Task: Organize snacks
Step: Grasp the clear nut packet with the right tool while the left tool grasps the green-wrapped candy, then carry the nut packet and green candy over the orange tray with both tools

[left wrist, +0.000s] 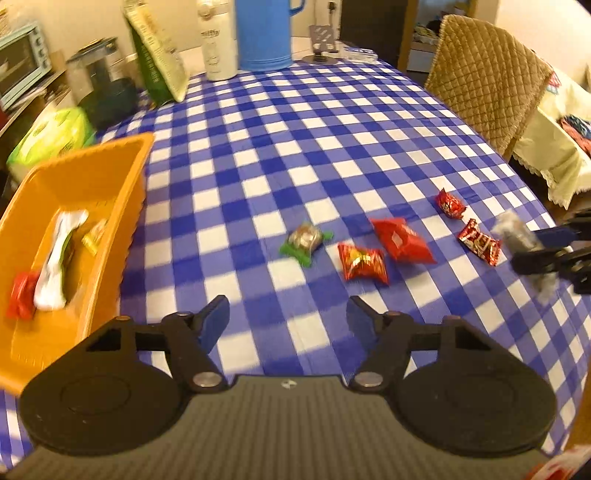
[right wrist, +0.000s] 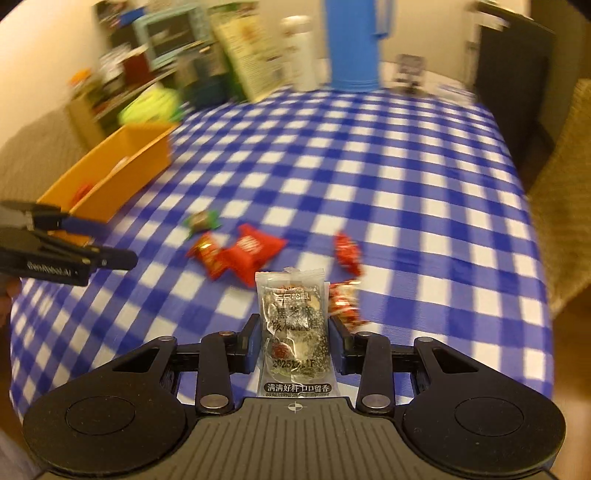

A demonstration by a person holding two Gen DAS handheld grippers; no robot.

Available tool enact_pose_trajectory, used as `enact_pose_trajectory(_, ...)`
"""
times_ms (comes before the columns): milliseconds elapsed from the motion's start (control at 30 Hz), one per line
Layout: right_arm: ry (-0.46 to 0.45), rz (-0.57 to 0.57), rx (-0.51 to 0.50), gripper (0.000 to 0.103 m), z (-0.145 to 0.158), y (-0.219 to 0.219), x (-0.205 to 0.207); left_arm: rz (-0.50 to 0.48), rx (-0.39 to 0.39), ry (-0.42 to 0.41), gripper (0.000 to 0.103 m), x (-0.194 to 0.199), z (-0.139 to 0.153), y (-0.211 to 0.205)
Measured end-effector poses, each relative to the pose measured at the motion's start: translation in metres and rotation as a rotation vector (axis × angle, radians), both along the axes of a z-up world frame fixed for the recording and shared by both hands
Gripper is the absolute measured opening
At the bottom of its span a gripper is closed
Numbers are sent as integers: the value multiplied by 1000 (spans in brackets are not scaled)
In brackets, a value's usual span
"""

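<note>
My right gripper [right wrist: 293,328] is shut on a clear packet of dark sesame snack [right wrist: 291,295], held upright above the checked tablecloth. The same gripper [left wrist: 532,247] shows at the right edge of the left wrist view. My left gripper [left wrist: 288,306] is open with nothing between its fingers, over the cloth beside the orange bin [left wrist: 129,206]. The bin holds a white-green packet [left wrist: 59,258], a red packet [left wrist: 22,299] and a yellow candy [left wrist: 94,236]. On the cloth lie a green-wrapped candy [left wrist: 304,240] and several red packets [left wrist: 400,240].
A blue jug [left wrist: 264,33], white bottle [left wrist: 218,40] and green bag [left wrist: 159,55] stand at the table's far edge. A quilted chair [left wrist: 487,74] is at the far right. A green tissue pack [left wrist: 51,136] sits behind the bin.
</note>
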State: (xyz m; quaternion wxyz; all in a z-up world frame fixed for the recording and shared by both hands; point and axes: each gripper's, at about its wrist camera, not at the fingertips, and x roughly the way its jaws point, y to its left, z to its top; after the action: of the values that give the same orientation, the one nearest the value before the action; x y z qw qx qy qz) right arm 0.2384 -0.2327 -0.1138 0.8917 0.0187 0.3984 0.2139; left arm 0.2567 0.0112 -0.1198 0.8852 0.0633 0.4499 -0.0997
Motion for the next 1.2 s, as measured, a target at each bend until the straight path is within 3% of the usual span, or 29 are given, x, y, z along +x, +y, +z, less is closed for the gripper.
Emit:
enact_pose_trajectory(500,49,-284,63,38,10,-72,-14,-149,69,4,47,69,-28,-21)
enact_pose_trajectory(800,60,-323,68,38,9,-78,-19,-189,64,35,30,79,-38,-25)
enact_pose_trajectory(867,61,-322,67,38,9,-77,-18,-193,55,39,21,79,-37,-24)
enact_pose_trajectory(1200,47,-298,67,38,13,-71,-14,-155,49,27,20,70,-28,-19)
